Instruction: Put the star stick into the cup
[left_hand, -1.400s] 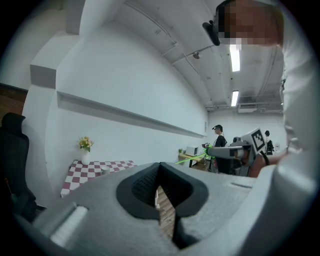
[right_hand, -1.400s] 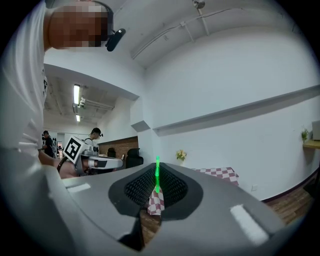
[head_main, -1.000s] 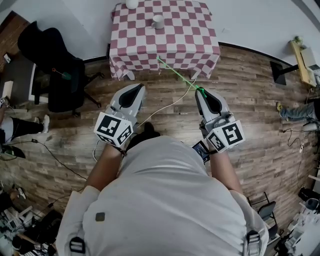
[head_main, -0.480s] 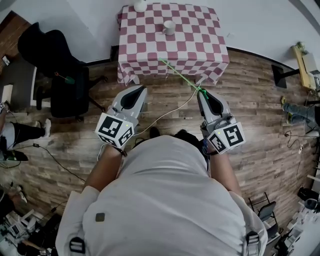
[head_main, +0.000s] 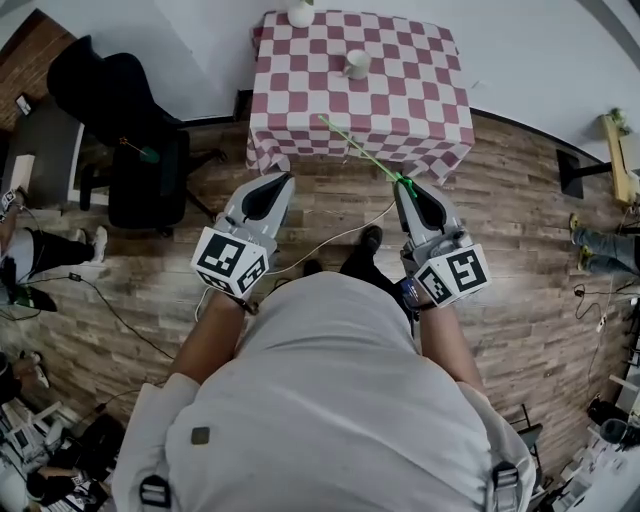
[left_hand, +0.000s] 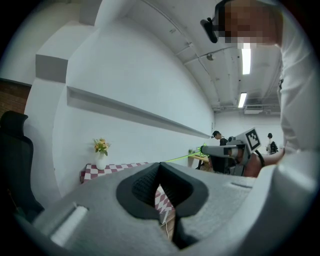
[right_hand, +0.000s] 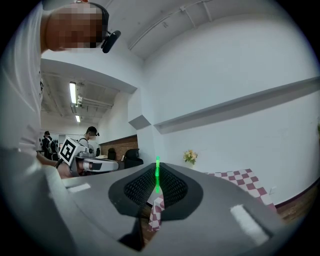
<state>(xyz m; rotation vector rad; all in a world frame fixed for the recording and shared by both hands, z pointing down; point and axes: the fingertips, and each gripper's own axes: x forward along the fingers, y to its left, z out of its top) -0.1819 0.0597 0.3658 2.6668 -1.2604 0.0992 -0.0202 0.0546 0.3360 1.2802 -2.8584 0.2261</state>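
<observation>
I hold a thin green star stick in my right gripper, which is shut on its near end. The stick slants up and left over the front edge of the checkered table. A white cup stands on that table towards the back. In the right gripper view the stick rises between the closed jaws. My left gripper is shut on nothing, level with the right one, above the wooden floor. In the left gripper view the stick shows as a thin line.
A white vase with flowers stands at the table's back left. A black office chair is left of the table. A white cable runs across the wooden floor. A person's legs show at the left edge.
The person has stepped forward: the table and cup have drawn nearer and shifted right in the head view. Both grippers keep their pose, the right one still holding the stick.
</observation>
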